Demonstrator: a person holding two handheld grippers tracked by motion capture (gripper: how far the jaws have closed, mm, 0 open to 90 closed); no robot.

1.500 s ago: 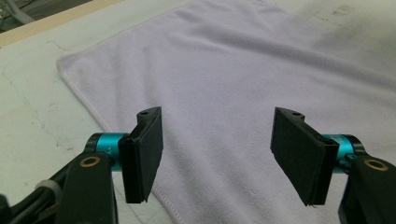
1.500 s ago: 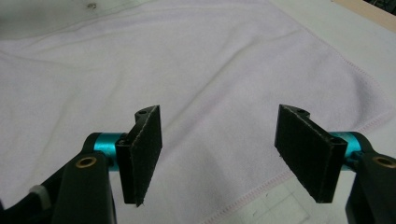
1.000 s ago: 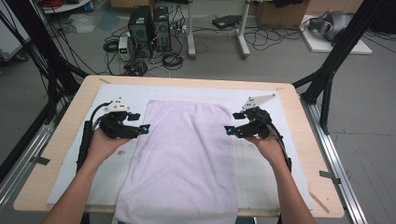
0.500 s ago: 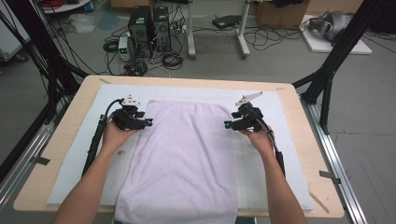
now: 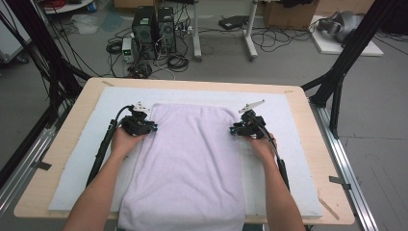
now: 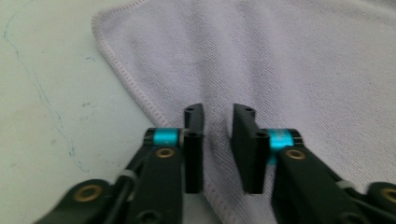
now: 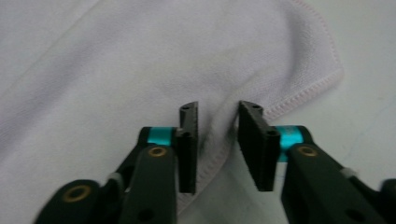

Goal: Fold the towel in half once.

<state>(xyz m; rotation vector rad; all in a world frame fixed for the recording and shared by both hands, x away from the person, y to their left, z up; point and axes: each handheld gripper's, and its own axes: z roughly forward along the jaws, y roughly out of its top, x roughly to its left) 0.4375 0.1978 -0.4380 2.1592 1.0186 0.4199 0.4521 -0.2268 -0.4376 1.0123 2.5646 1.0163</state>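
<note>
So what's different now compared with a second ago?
Both hands came down and forward. The left gripper and right gripper now sit at the towel's side edges, jaws just closing with the hem pinched up between them. The towel lies spread as before.

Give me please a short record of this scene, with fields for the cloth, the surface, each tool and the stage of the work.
cloth: pale lilac towel, flat, near end hanging over the table edge
surface: white mat on a wooden table
left tool: jaws have just been closing, pinching a ridge of towel at its left hem
right tool: jaws have just been closing, pinching towel at its right hem
stage: both side edges gripped near the far corners, towel not yet lifted
</note>
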